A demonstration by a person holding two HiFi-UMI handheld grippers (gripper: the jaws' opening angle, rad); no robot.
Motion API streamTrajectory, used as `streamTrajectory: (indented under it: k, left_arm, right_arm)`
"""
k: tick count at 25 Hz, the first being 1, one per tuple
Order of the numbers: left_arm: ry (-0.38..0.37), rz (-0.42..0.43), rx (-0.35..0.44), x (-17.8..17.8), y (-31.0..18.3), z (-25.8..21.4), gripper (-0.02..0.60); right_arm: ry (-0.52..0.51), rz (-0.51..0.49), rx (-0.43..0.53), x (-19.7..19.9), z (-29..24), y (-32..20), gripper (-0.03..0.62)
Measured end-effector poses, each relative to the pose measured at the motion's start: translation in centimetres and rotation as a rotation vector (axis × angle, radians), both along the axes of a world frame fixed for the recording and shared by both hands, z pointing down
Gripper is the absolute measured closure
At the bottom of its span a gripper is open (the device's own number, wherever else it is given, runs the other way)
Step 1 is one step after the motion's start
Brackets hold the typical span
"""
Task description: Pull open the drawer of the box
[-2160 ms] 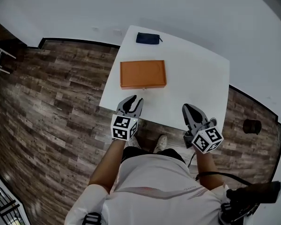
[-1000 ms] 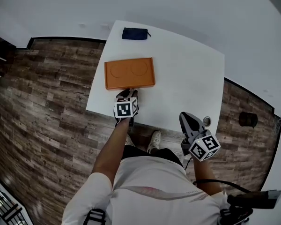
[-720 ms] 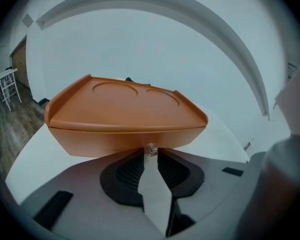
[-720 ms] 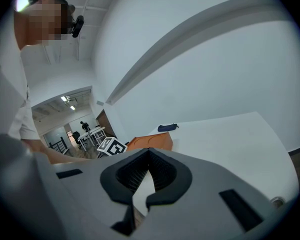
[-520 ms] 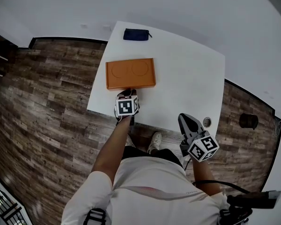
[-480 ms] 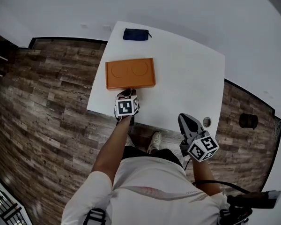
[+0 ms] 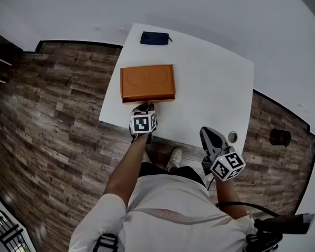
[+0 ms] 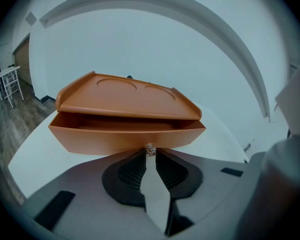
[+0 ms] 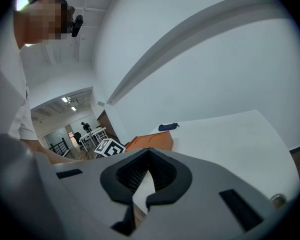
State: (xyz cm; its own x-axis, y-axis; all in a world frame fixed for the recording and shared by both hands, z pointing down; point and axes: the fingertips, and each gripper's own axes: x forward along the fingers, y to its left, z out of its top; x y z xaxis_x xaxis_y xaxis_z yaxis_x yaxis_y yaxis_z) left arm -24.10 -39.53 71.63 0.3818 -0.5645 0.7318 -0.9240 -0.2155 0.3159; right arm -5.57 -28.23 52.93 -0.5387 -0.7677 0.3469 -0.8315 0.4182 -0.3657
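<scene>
The box (image 7: 147,81) is flat and orange, and it lies on the white bench (image 7: 210,88) right in front of the left claw (image 7: 142,107). Its long side runs from left to right across the claw, and its front faces the claw. The top has a low raised edge and two round rings pressed into it. The drawer (image 8: 120,136) is orange too. It sticks out a little toward the claw, so a dark gap shows under the top. A small shiny knob (image 8: 150,148) sits in the middle of the drawer front. The left claw is clenched on this knob, with a pad pressed on each side of it. The right claw (image 7: 208,135) is well off to the right of the left one and closer to the person, at the near edge of the bench. Its tips are pressed together, and it holds nothing. Past the box, far from the left claw, a small dark blue pouch (image 7: 155,38) lies near the far edge of the bench. A brown wooden floor (image 7: 58,104) is all around the bench.
</scene>
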Motion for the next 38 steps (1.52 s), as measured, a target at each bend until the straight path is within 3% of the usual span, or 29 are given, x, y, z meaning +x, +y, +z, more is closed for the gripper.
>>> streamTrajectory:
  k: [23, 33, 38]
  left_arm:
    - [-0.004, -0.013, -0.037, 0.3, 6.2, 0.6, 0.508]
    - [0.035, -0.021, -0.032, 0.3, 7.7, 0.7, 0.508]
    - [0.049, -0.015, -0.025, 0.3, 8.8, 0.5, 0.471]
  right_arm:
    - [-0.013, -0.021, 0.02, 1.7, -0.6, 1.7, 0.595]
    - [-0.025, -0.04, 0.025, 1.2, -0.8, 2.2, 0.595]
    - [-0.035, -0.048, 0.035, 1.5, -0.9, 2.5, 0.595]
